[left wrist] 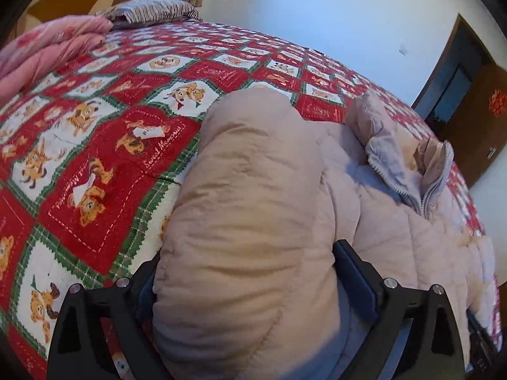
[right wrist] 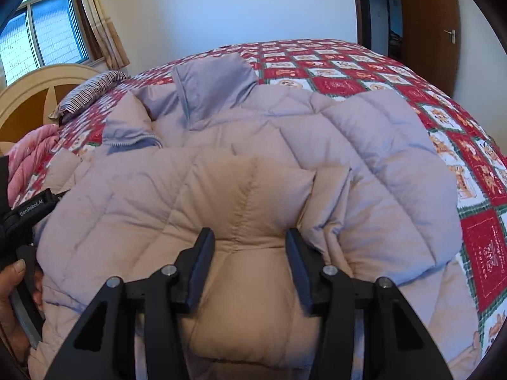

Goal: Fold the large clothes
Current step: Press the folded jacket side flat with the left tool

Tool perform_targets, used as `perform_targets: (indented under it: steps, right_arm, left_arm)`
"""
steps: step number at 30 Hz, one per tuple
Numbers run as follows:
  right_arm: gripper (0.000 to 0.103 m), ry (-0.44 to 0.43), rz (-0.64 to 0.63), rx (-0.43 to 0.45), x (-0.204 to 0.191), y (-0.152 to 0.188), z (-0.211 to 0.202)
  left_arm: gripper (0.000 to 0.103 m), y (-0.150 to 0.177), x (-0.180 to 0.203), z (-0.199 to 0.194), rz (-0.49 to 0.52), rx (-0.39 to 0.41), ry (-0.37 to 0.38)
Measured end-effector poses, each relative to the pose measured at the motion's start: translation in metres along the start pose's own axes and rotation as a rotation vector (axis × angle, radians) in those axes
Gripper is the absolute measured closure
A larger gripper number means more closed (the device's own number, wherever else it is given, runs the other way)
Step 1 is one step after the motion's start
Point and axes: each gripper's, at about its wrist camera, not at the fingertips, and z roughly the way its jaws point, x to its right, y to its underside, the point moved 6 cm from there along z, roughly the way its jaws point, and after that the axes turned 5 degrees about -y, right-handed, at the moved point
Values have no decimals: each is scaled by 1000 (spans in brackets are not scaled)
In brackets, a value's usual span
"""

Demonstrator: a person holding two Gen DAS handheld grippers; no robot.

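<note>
both grippers — left gripper [left wrist: 244,272] & right gripper [right wrist: 250,247] — clamp puffy jacket [right wrist: 253,145] bulk on bed [left wrist: 95,145] — slick padding could squirt out mid-fold.

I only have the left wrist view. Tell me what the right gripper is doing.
Observer: The right gripper has a puffy fold of the jacket between its fingers, near the hem.
Operator: Report where the collar is from that side.
Observer: The collar stands up at the far end of the jacket, straight ahead of the right gripper.
Operator: Say what's on the right gripper's left.
Observer: The person's hand holds the left gripper's handle at the jacket's left edge.
Operator: Give me the room beyond.
Observer: A window with curtains sits above the headboard, far left.
</note>
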Motion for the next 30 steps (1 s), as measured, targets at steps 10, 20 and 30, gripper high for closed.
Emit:
perform_targets:
  steps: [10,20,30]
  right_arm:
    - [53,61,-37,-10,-4,1,7]
    - [53,120,-77,-26,-7,3,11]
    - [53,128,-83,-25,-7,3,12]
  left_arm:
    - [5,1,4,7,40,-1,-51]
    - [3,2,7,10,69,-7,-90]
    - [2,1,6,11,70,-17,-90]
